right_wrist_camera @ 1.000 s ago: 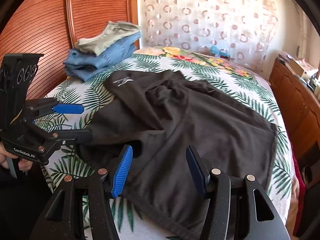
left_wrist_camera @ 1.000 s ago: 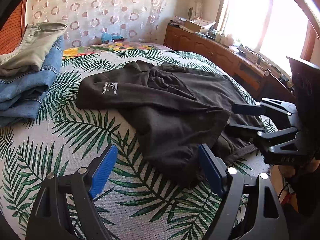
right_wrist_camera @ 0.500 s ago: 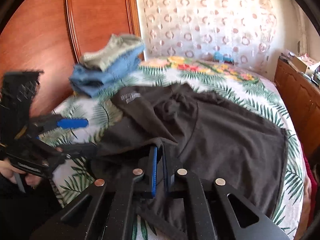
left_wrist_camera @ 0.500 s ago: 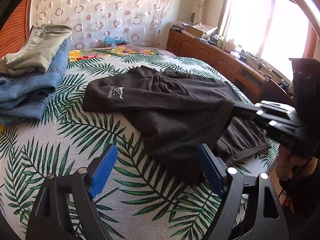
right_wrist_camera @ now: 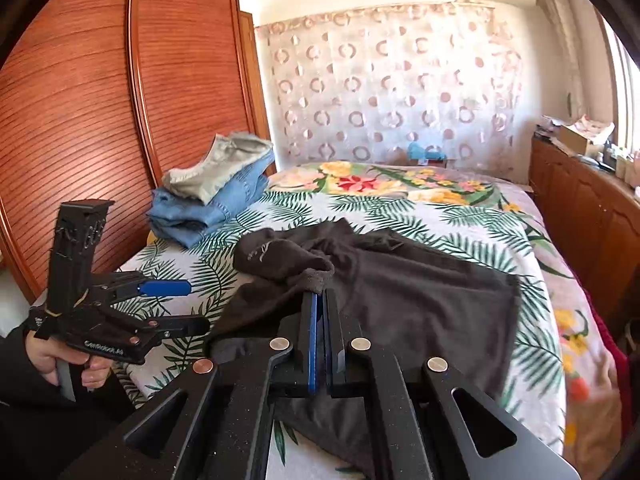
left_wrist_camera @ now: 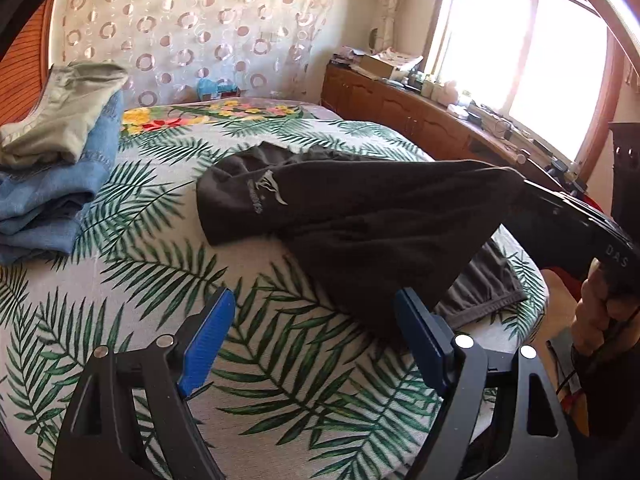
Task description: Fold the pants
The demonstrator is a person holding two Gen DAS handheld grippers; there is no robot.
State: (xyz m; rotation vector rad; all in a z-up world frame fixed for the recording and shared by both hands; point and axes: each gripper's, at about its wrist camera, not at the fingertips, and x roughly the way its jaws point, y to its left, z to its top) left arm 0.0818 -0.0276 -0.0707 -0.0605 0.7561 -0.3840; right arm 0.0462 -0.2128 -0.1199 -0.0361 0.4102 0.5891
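The right tongs (right_wrist_camera: 320,320) are clamped tight on a pinch of the pants (right_wrist_camera: 420,300), a bunched hem or edge gathered at the blue pad tips; their jaws have just been closing, with that cloth between them. From the pinch the fabric rises off the bed (right_wrist_camera: 460,216) in a taut ridge, so one layer is lifted while the rest lies flat on the leaf-print cover.

The left tongs (left_wrist_camera: 310,336) stand wide apart with nothing in them, low over bare cover, the near corner of the pants just beyond the right pad and not touching it.

The pants are dark, soft knit, light and limp: they drape and sag from the one held point and will not keep a shape alone. They look unlikely to slip from rubbery pads, but a thin pinch may take one layer only. The best hold, I judge, is at a hem or the waistband edge, both layers together, with a second grip on the matching corner so the fold falls square.

Further off the pants spread toward the middle of the bed, a pale logo (left_wrist_camera: 264,192) on the far part. Beyond, at the head of the bed, a stack of folded jeans (left_wrist_camera: 52,196) sits well apart from them
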